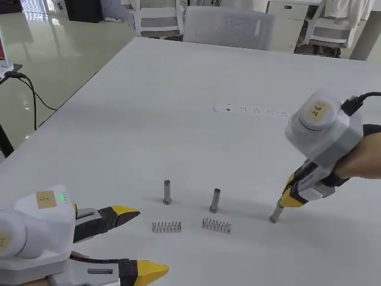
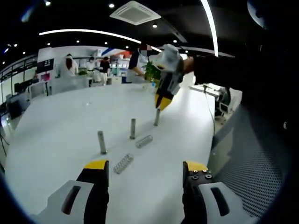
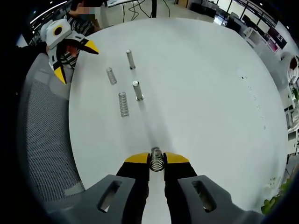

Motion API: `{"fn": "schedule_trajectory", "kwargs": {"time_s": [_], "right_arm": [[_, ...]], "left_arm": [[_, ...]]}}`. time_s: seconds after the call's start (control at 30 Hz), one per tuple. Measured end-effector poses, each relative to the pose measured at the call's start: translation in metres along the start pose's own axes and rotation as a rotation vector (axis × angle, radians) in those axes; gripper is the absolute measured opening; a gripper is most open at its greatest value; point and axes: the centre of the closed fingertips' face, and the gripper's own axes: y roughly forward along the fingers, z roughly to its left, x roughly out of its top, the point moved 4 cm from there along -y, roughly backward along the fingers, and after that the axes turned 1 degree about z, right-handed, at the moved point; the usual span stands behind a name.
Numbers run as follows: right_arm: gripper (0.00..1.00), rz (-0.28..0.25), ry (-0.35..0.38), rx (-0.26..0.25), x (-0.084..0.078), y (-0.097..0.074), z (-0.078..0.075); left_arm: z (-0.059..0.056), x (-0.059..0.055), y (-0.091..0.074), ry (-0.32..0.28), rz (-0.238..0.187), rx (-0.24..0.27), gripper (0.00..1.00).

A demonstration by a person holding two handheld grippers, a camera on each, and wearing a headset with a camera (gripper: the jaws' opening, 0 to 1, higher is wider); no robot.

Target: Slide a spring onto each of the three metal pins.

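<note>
Step one looks under way: yellow-tipped right gripper, lower right, pinches a small silver wire spring at the short grey metal pin, needing a straight push down; left gripper, lower left, is open.

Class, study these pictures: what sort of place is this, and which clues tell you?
Probably an open-plan office or lab: a large white table with built-in sockets, office chairs behind it, and a ceiling air vent with strip lights.
</note>
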Motion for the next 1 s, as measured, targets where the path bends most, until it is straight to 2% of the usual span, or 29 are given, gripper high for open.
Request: {"fn": "schedule_trajectory", "kwargs": {"time_s": [0.27, 0.63, 1.0], "right_arm": [[0.09, 0.03, -0.007, -0.003, -0.002, 0.015, 0.001], [0.09, 0.041, 0.01, 0.002, -0.006, 0.033, 0.0], [0.09, 0.04, 0.011, -0.001, -0.005, 0.041, -0.002]], "left_arm": [[-0.001, 0.0, 0.0, 0.001, 0.003, 0.0, 0.58], [-0.001, -0.001, 0.0, 0.002, 0.009, 0.0, 0.58], [-0.002, 0.0, -0.001, 0.002, 0.006, 0.001, 0.58]]}}
